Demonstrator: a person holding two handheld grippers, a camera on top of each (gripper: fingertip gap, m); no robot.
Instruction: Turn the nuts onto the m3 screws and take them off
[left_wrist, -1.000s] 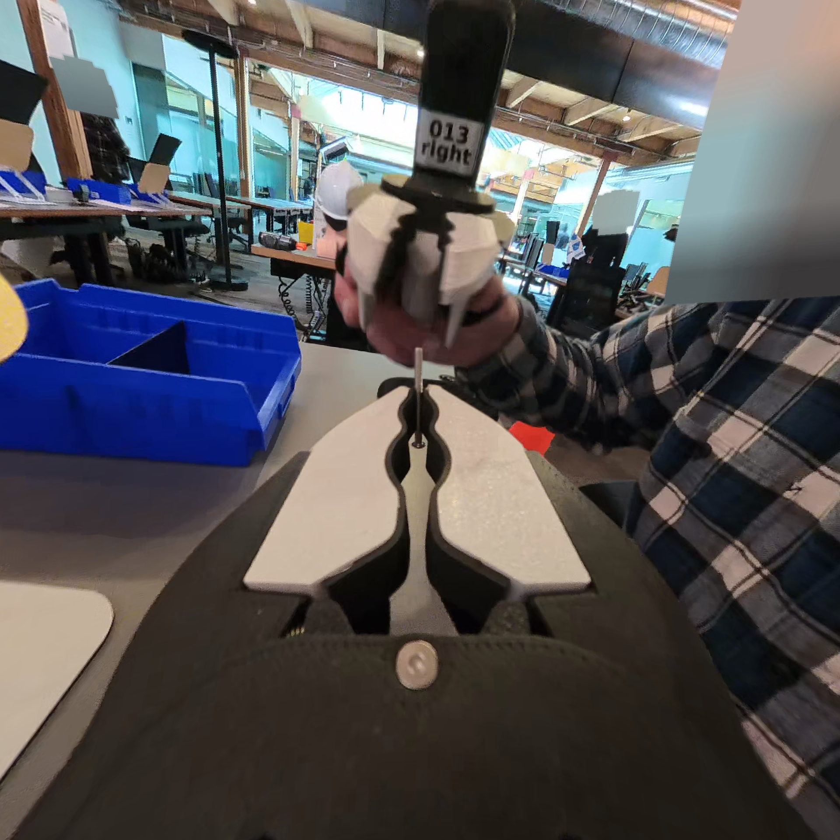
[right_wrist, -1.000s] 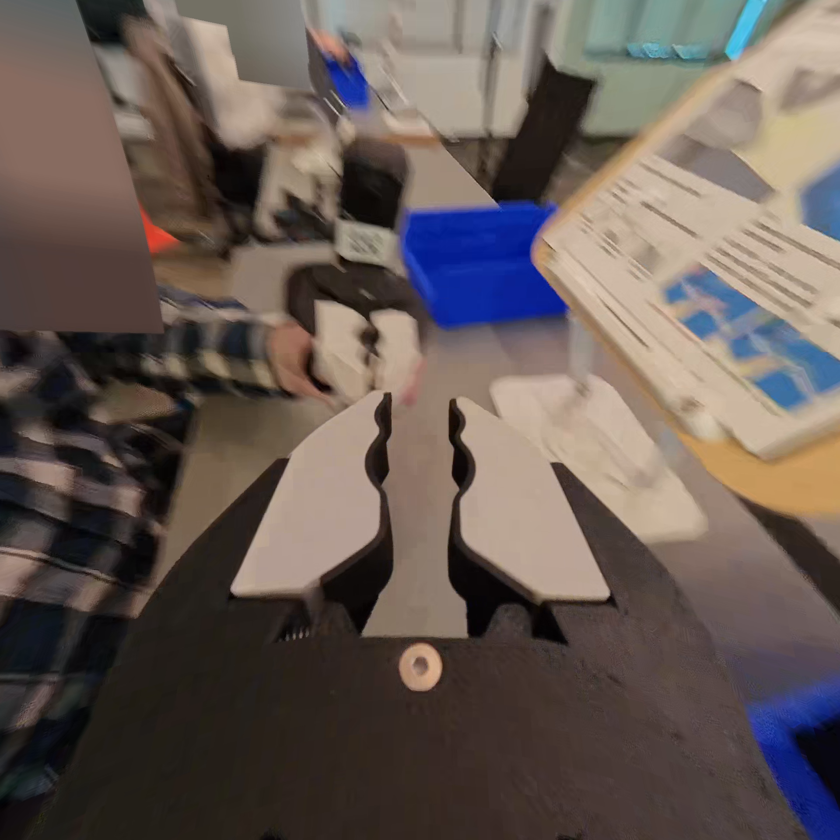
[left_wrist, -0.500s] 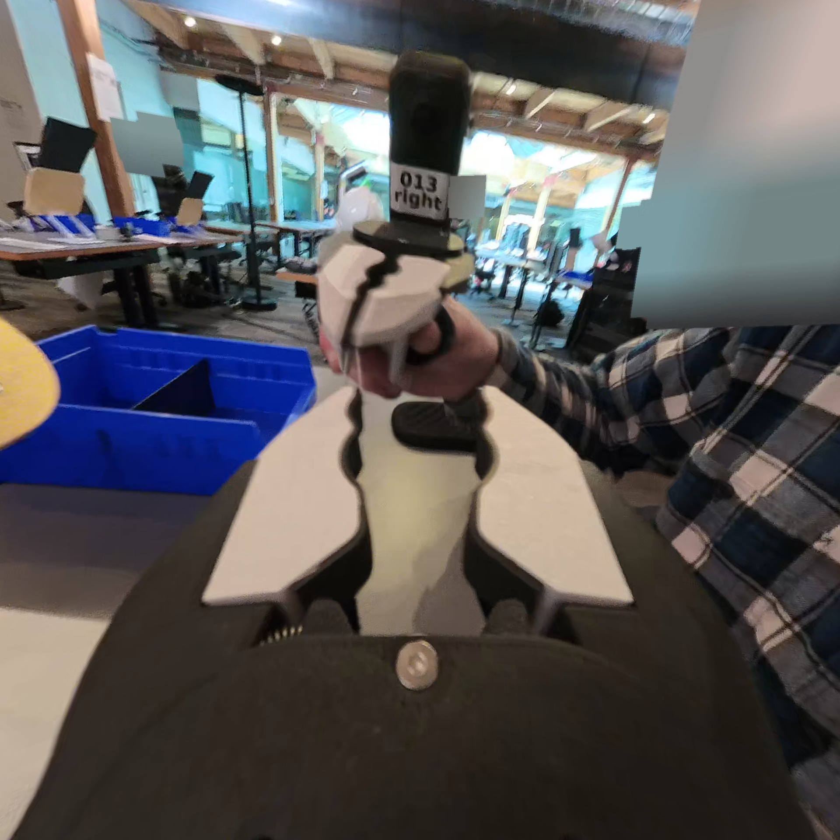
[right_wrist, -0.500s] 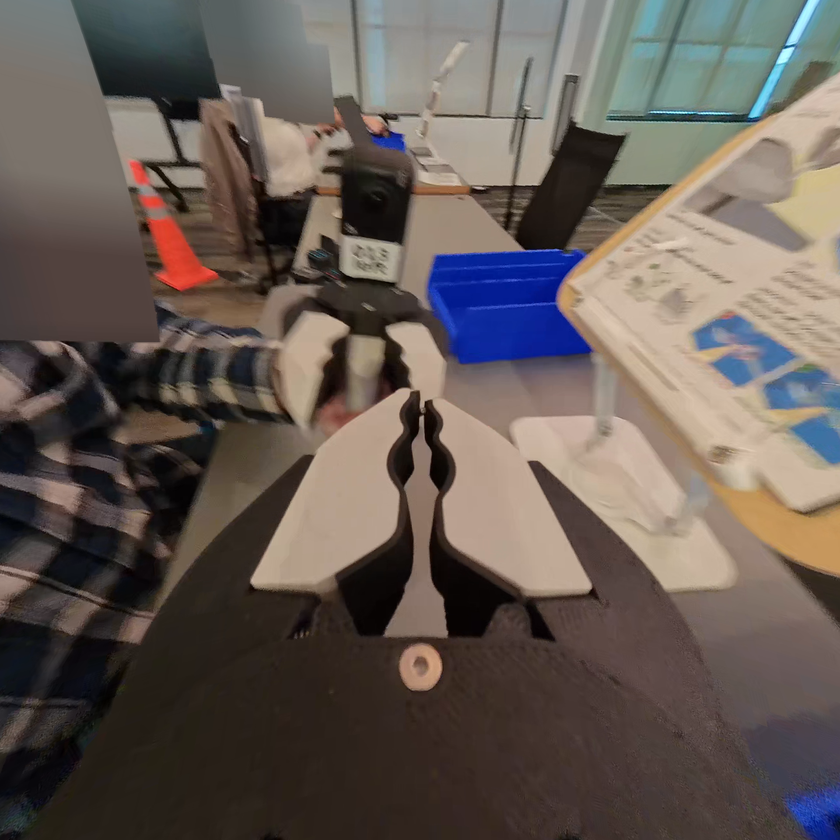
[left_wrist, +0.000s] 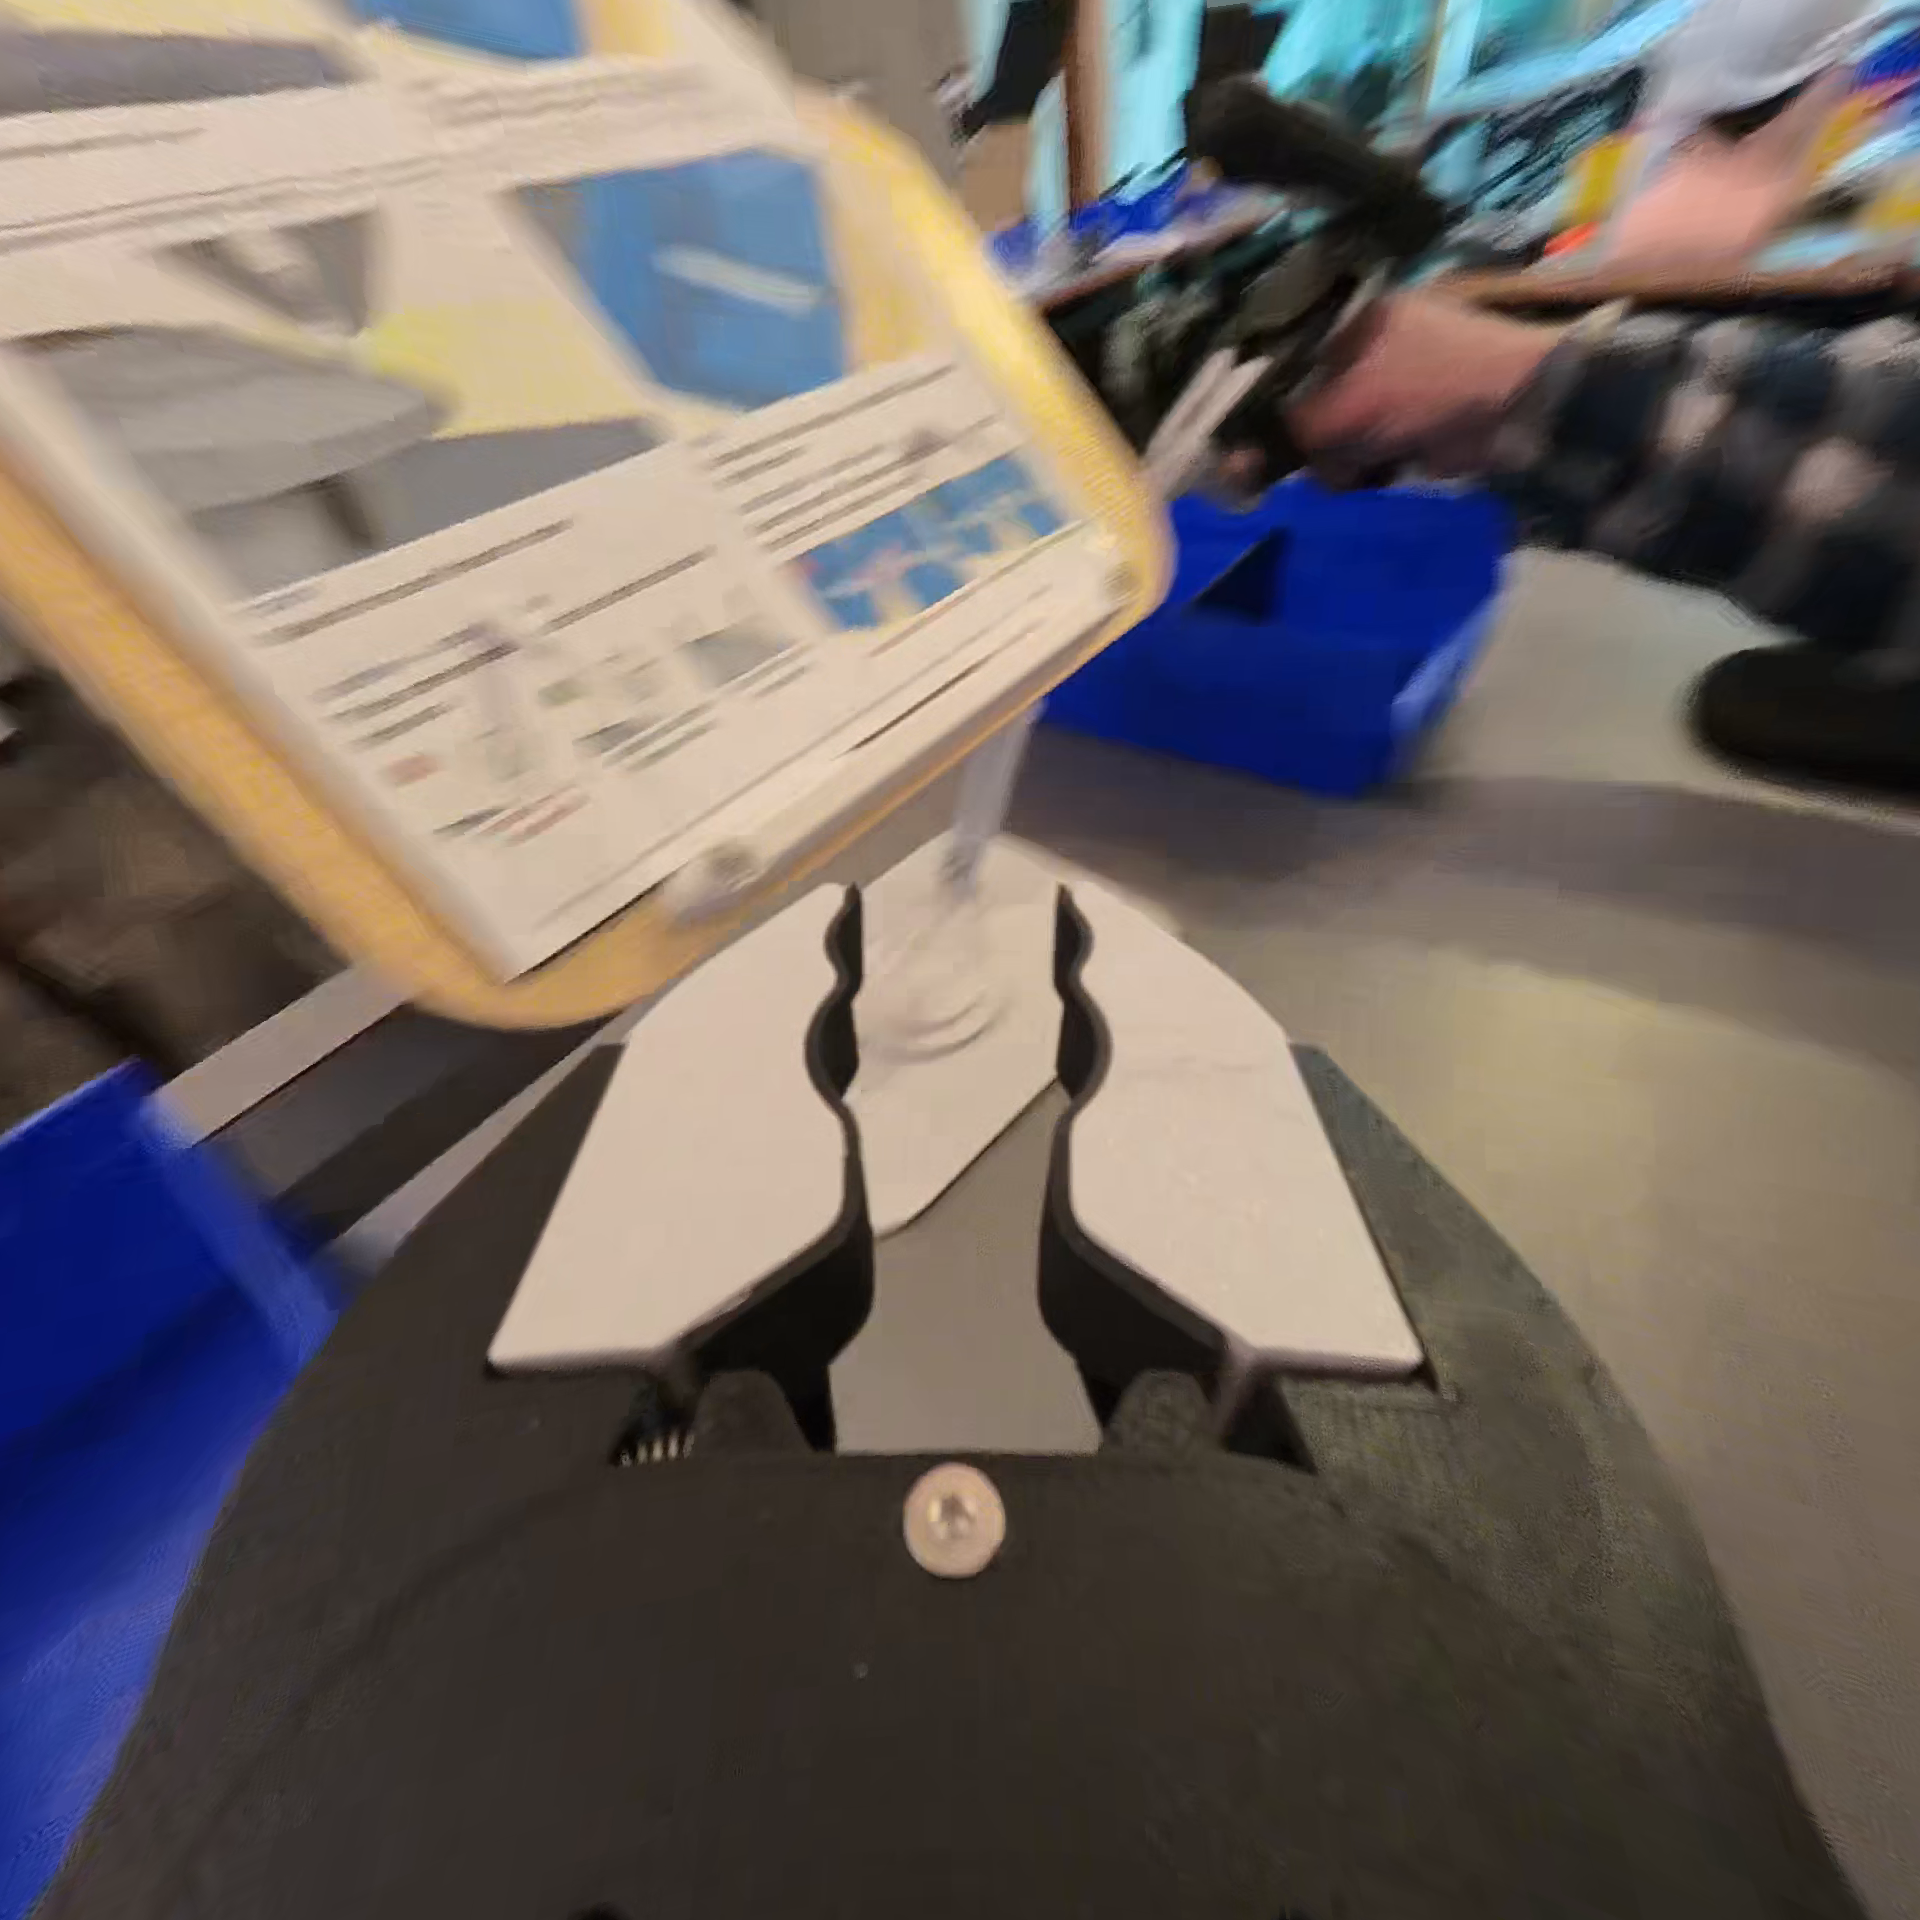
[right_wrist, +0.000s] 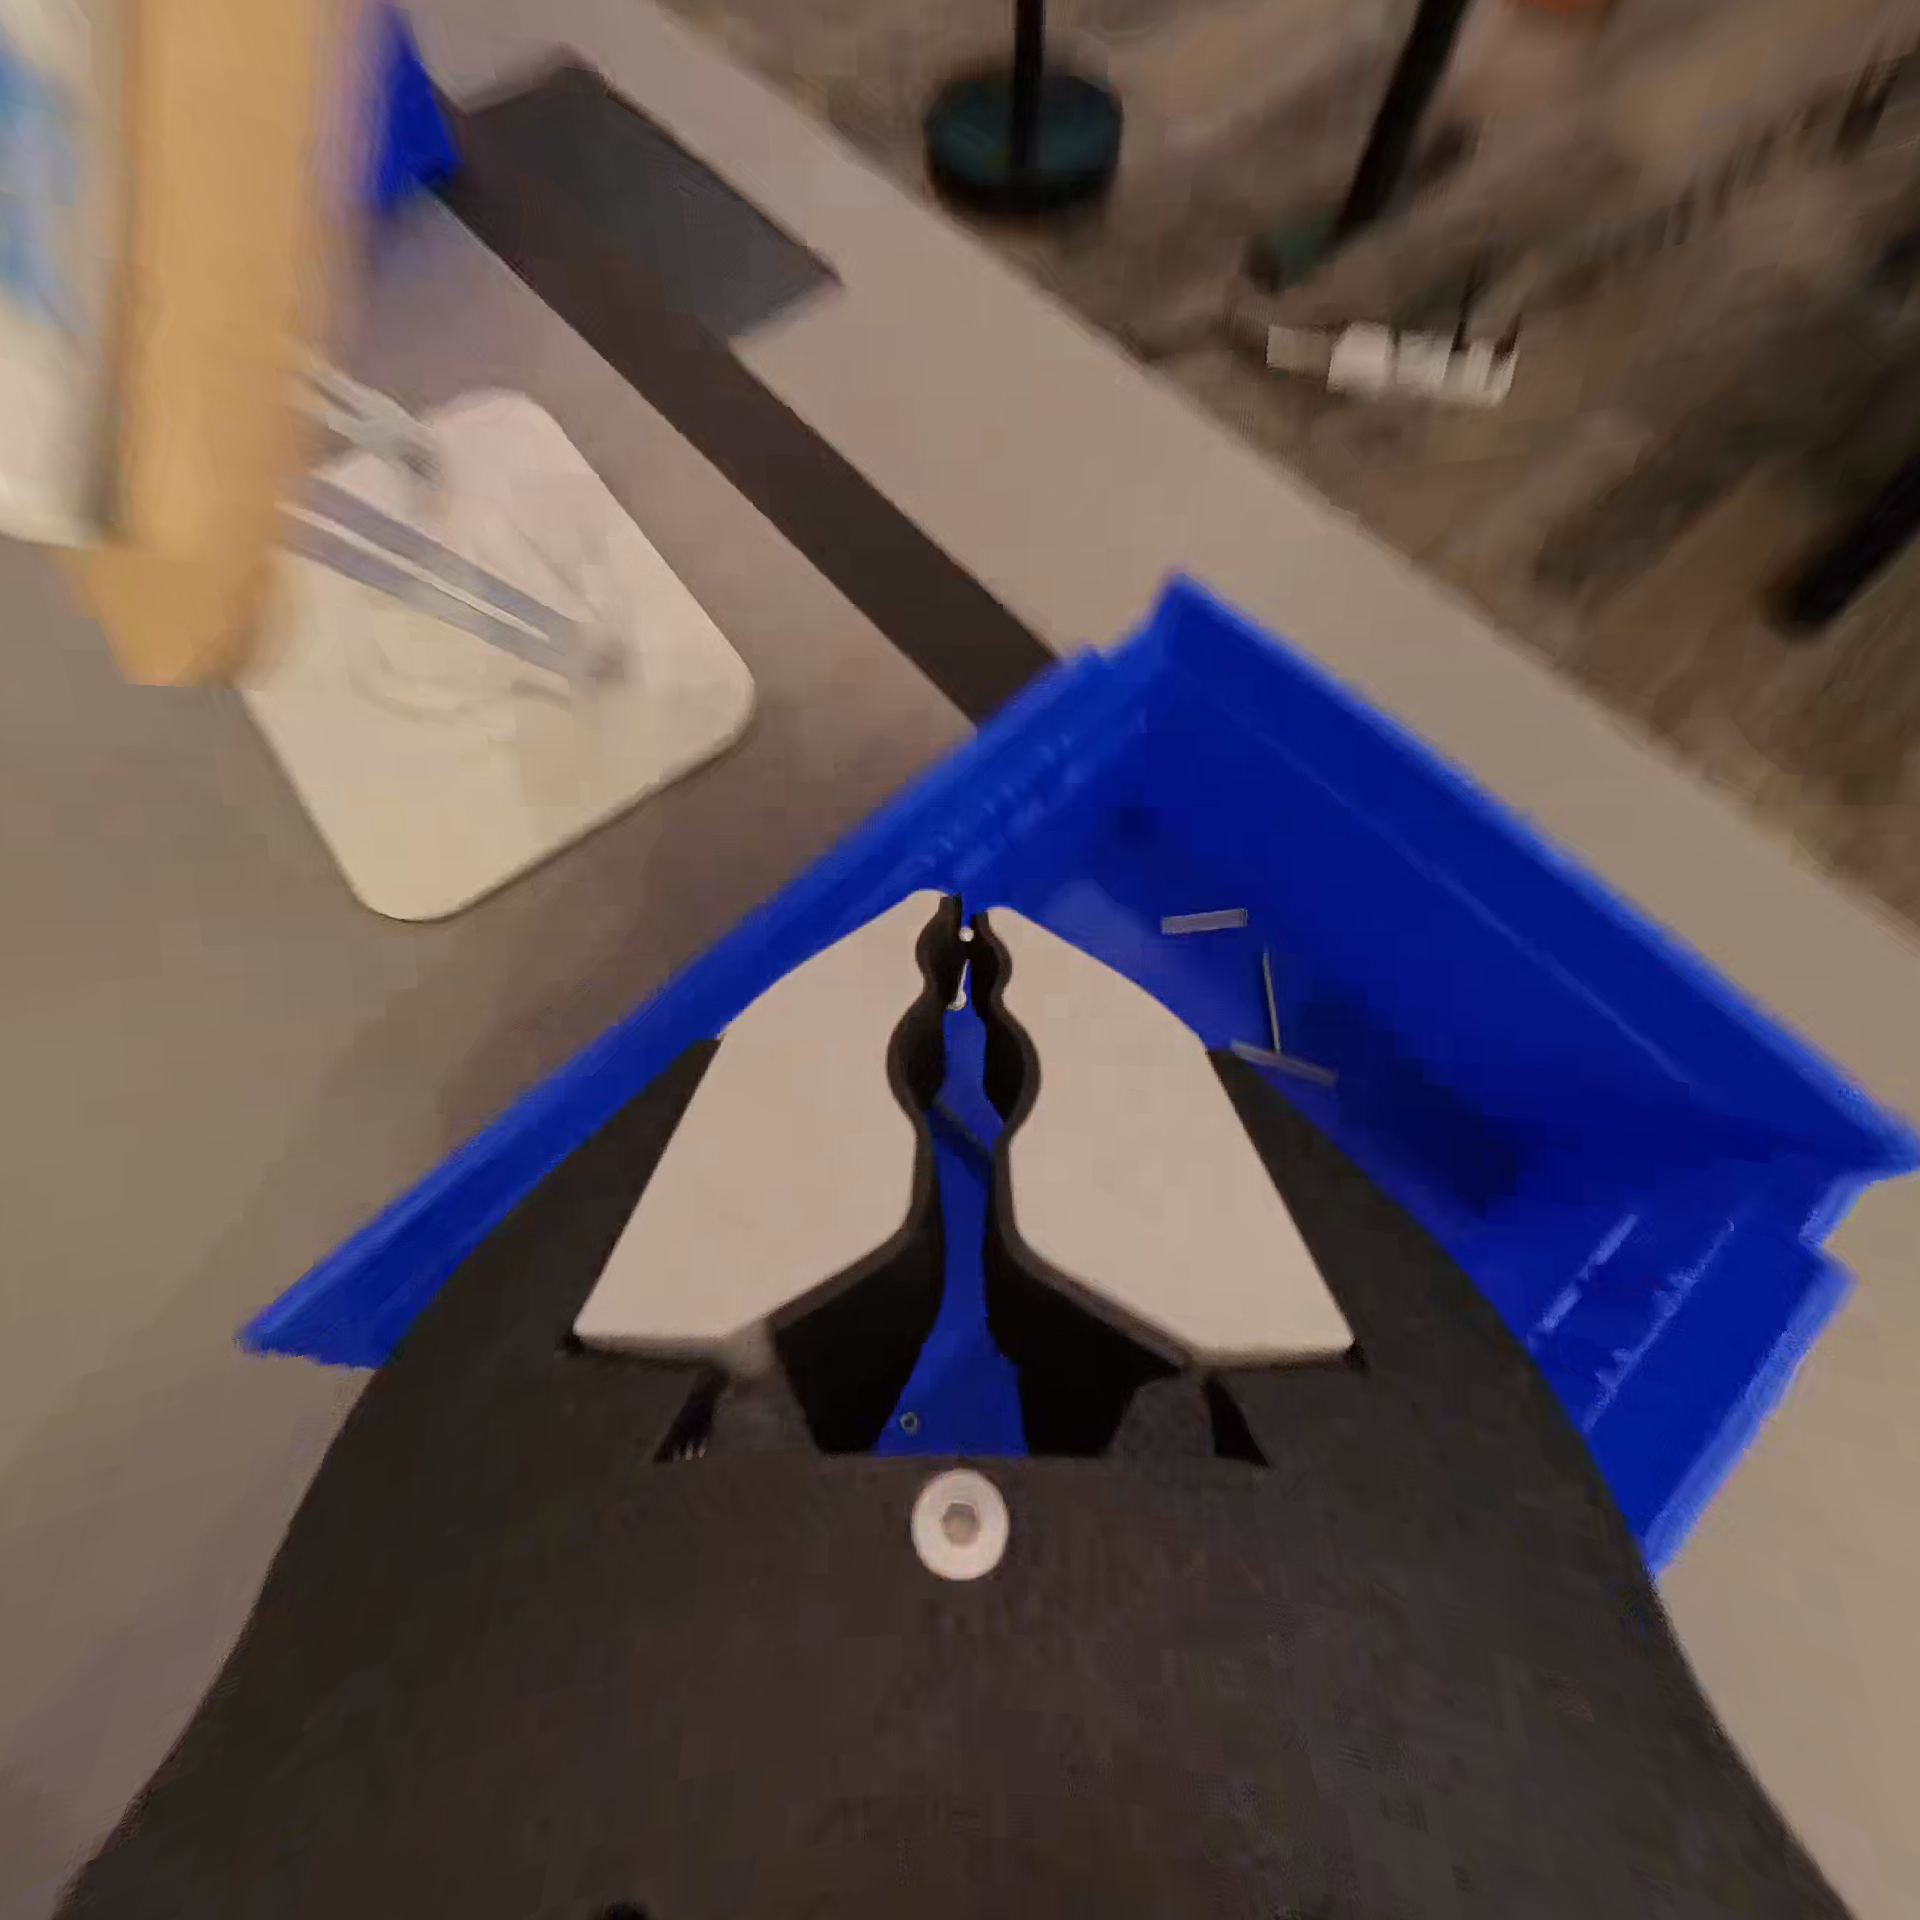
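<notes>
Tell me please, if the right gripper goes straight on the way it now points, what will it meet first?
Most likely the blue bin: the right gripper, shut on a thin metal pin, points at the bin's far corner, above the loose pins inside. Blur leaves the depth uncertain.

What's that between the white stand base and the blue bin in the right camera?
Only bare grey table between base and bin.

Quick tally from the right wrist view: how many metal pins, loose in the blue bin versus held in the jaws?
Loose pins in the blue bin: 3
Pin pinched in the right gripper jaws: 1
Total: 4
</notes>
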